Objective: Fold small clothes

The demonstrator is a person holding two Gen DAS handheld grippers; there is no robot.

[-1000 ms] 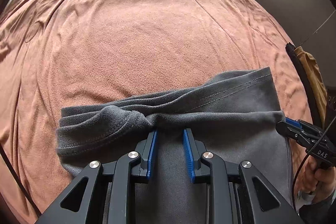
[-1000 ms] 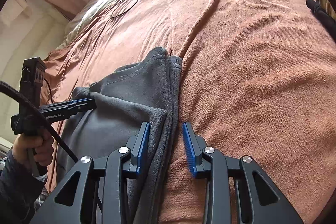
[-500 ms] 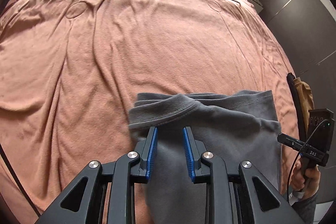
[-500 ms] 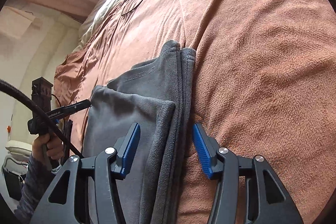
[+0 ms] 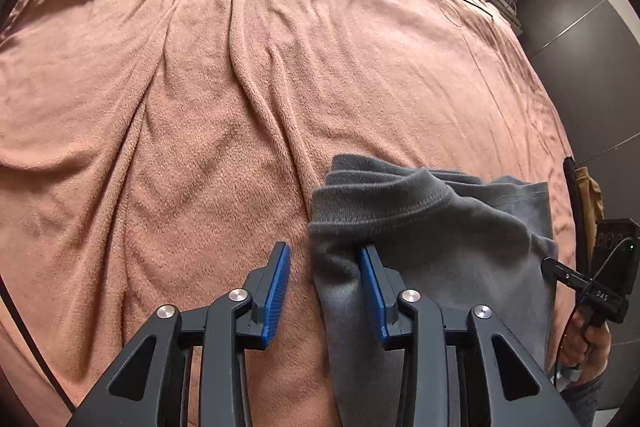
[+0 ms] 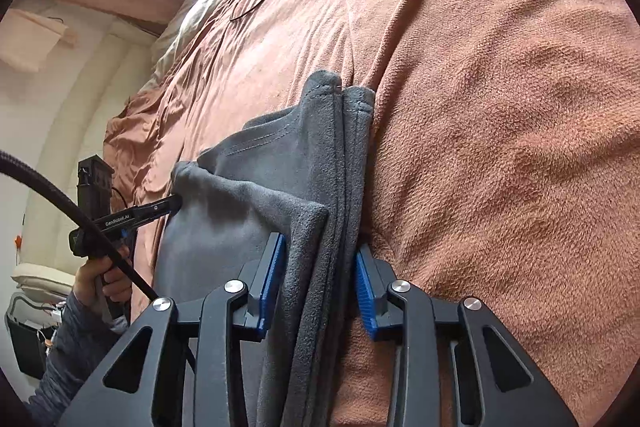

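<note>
You have one grey fleece garment [image 5: 432, 227], soft and napped with stitched hems, folded into layers on a bed under a rust-brown terry blanket [image 5: 200, 107]. Your left claw [image 5: 324, 291] stands apart, the garment's folded edge hanging between its two blue ribbed pads. Your right claw [image 6: 320, 283] is likewise spread, straddling the stacked edges without pinching them.

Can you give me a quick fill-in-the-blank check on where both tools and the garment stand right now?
1. The folded garment is ____ in colour.
2. It lies on a ____ blanket.
3. The left tool has its jaws ____.
4. The right tool straddles the garment's stacked ____.

Missing words: grey; pink; open; edges
</note>
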